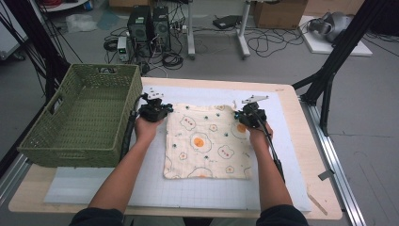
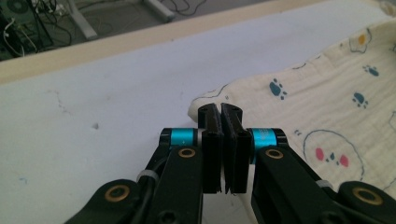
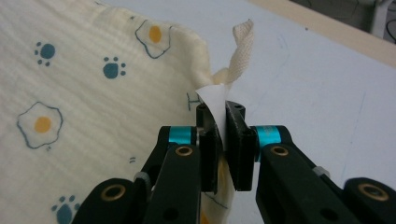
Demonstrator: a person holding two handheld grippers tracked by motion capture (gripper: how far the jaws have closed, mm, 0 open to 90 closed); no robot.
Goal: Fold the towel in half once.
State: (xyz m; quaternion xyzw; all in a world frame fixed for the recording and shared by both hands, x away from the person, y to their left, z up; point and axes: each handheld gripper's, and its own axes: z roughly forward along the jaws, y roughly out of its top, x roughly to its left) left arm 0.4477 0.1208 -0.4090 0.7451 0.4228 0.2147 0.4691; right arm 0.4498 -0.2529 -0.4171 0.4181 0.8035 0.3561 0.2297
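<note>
Cloth (image 1: 207, 143) lies flat on the worktop (image 1: 291, 141). Left tool (image 2: 220, 109) is clamped on the far left corner; right tool (image 3: 217, 108) is clamped on the far right corner and its white tag (image 3: 214, 100). Lift both corners evenly, keeping the edge taut.

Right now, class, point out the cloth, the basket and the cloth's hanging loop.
cloth (image 1: 207, 141), high view, on the fried-egg print at its middle.
basket (image 1: 75, 155), high view, on its woven near wall.
hanging loop (image 3: 240, 56), right gripper view, on the twisted tape above the corner.
</note>
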